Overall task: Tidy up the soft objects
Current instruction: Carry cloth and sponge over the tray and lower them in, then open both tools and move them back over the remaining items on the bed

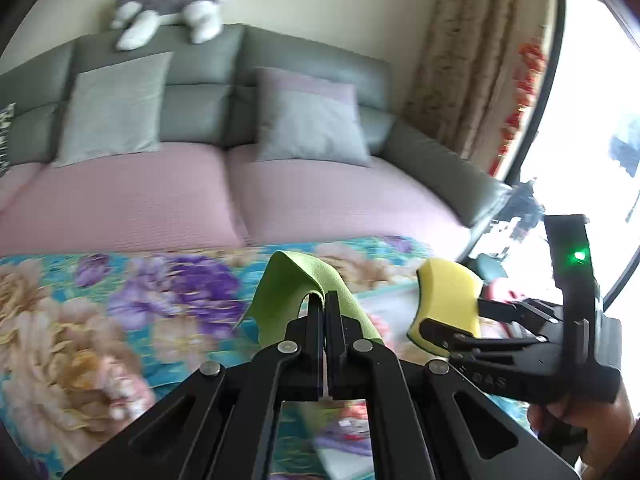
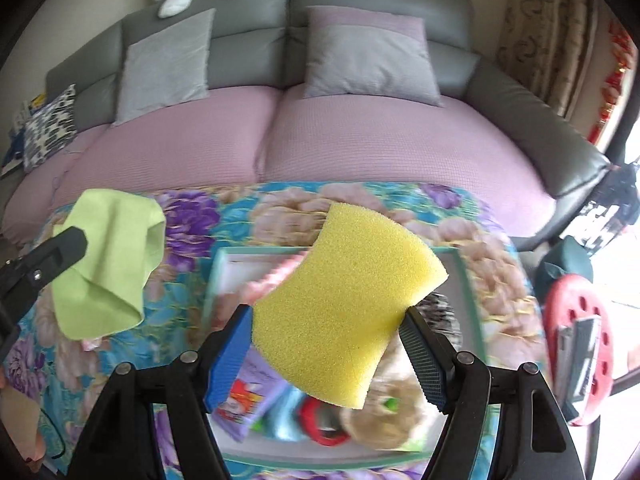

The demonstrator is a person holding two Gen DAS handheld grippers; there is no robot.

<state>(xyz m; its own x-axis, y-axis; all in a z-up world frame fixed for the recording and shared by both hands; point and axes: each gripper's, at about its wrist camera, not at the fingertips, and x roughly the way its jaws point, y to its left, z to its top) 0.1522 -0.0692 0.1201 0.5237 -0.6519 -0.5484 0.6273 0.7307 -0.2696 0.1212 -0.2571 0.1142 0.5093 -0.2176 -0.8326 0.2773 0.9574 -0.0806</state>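
My left gripper point(image 1: 324, 300) is shut on a lime green cloth point(image 1: 288, 280), which drapes over its fingertips above the floral blanket. In the right wrist view the same cloth point(image 2: 112, 264) hangs at the left from the left gripper's tip point(image 2: 76, 240). My right gripper point(image 2: 328, 344) is shut on a yellow sponge point(image 2: 344, 300), its blue pads point(image 2: 236, 340) pressing both sides. The sponge point(image 1: 444, 300) is held in the air to the right of the cloth, over a teal-rimmed tray point(image 2: 212, 280).
The tray holds a beige plush point(image 2: 384, 412), a red ring point(image 2: 324, 420) and a purple packet point(image 2: 248, 392). It lies on a floral blanket point(image 2: 240, 208) in front of a pink-covered sofa point(image 2: 360, 132) with grey pillows point(image 2: 168, 64). A husky plush point(image 1: 168, 8) lies on the sofa back. A red perforated object point(image 2: 580, 320) stands at the right.
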